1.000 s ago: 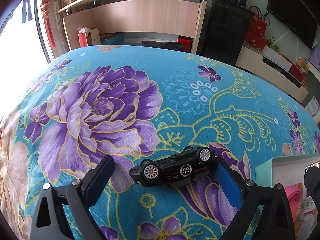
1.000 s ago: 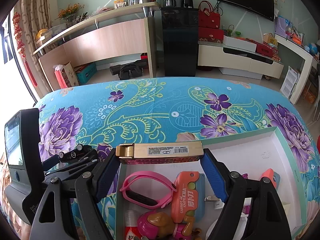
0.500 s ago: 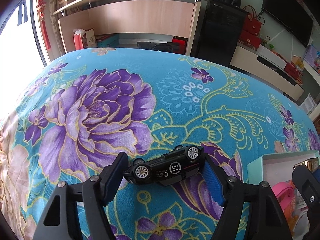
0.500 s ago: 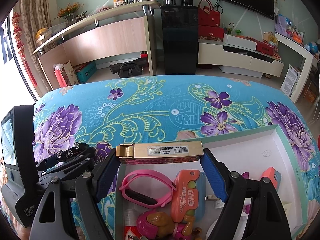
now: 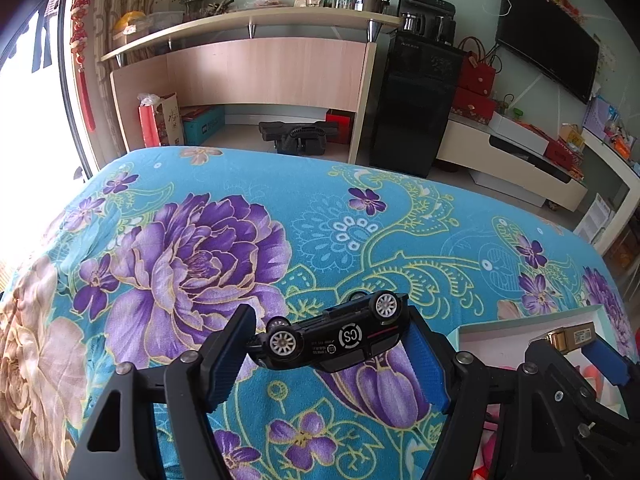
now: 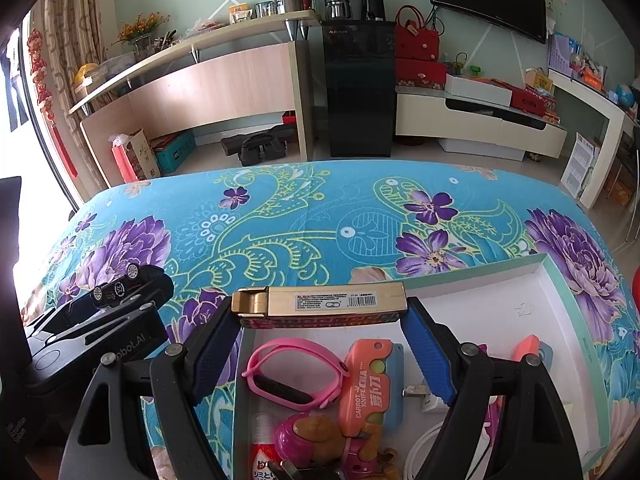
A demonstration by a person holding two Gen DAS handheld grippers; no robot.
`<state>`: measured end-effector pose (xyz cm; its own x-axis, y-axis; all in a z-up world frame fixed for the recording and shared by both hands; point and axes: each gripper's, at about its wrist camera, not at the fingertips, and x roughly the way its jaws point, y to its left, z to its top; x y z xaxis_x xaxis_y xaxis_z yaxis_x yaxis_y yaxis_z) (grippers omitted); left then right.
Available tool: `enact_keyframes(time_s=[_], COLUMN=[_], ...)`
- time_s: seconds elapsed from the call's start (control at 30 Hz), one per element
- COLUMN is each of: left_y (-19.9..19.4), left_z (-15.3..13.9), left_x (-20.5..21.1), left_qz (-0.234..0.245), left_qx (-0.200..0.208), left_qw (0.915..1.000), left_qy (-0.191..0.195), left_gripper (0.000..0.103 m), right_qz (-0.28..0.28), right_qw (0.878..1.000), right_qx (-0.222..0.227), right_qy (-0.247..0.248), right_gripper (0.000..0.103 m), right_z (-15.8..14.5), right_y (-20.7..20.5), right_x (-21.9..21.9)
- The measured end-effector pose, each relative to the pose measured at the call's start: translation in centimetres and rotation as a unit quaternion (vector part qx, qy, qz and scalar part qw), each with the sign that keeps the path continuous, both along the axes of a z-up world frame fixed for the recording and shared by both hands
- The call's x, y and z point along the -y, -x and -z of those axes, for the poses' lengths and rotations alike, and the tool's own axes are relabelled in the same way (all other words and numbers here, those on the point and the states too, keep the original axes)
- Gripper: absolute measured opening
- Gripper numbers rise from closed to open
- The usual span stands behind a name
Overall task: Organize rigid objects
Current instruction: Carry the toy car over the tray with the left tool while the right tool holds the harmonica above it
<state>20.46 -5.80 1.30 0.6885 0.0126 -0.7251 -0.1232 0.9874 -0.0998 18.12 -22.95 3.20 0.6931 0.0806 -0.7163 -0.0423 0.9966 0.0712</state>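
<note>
My left gripper (image 5: 330, 342) is shut on a black toy car (image 5: 332, 338), held upside down with wheels up, lifted above the floral cloth. The car also shows in the right wrist view (image 6: 120, 286), left of my right gripper. My right gripper (image 6: 320, 312) is shut on a long gold box (image 6: 320, 300) with a barcode label, held over the near left part of the white tray (image 6: 560, 312). The gold box shows at the right edge of the left wrist view (image 5: 576, 336).
The tray holds a pink wristband (image 6: 292, 376), an orange carrot knife toy (image 6: 364, 384), a brown and pink figure (image 6: 312, 432) and other small items. The blue floral cloth (image 5: 320, 220) covers the table. Shelves, a black cabinet and a TV stand behind.
My left gripper closed on the toy car and lifted it off the cloth, tilting upward. My right gripper kept holding the gold box over the tray.
</note>
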Motion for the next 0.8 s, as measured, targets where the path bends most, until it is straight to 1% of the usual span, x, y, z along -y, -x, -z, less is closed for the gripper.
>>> enact_keyframes(time_s=[0.2, 0.43, 0.57, 0.67, 0.8], left_y=[1.5, 3.0, 3.7, 4.1, 4.5], left_z=[-2.0, -3.8, -4.3, -4.5, -4.2], left_x=[1.3, 3.9, 6.3, 8.2, 10.7], left_qz=[0.023, 0.065, 0.096, 0.124, 0.156], left_qx=[0.023, 0.041, 0.049, 0.050, 0.044], left_qw=[0.9994, 0.9969, 0.9939, 0.9908, 0.9866], left_qy=[-0.008, -0.011, -0.023, -0.022, -0.021], left_gripper=[0.076, 0.076, 0.076, 0.076, 0.076], right_qz=[0.019, 0.087, 0.123, 0.151, 0.178], right_qw=[1.000, 0.996, 0.992, 0.988, 0.984], right_qx=[-0.002, -0.015, -0.021, -0.025, -0.029], right_qy=[-0.001, -0.004, 0.006, 0.014, 0.006], right_gripper=[0.082, 0.082, 0.082, 0.082, 0.082], right_z=[-0.4, -1.0, -1.2, -1.1, -1.2], right_y=[1.2, 3.0, 3.9, 4.5, 5.3], right_x=[2.1, 7.1, 9.7, 11.5, 13.9])
